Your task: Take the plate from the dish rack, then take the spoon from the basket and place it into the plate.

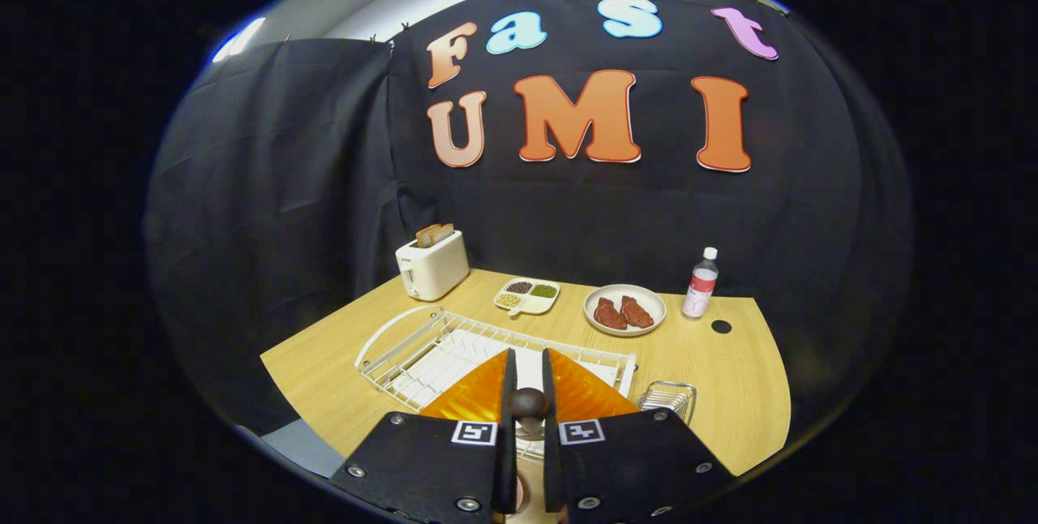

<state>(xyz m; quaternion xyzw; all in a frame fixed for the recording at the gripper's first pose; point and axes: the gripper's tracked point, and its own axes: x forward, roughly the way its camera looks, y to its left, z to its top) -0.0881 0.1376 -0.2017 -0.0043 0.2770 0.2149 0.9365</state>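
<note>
Two black fingers of the gripper [527, 394] are pinching, nearly closed, a dark rounded spoon [528, 404] handle, carrying it above the ribbed orange plate [474, 396] lying just ahead, apparently for release into it. Beyond, the white wire dish rack [422, 354] is sitting on the wooden table [730, 394], beside a small wire basket [669, 396].

Bystander items at the back of the tabletop [340, 362]
White toaster [432, 265] with two bread slices up, far corner; divided snack tray [528, 295] of seeds beside it; round plate with two meat pieces [624, 310] next; clear bottle [701, 283] upright, white cap; black disc [721, 327] just beside the bottle.
</note>
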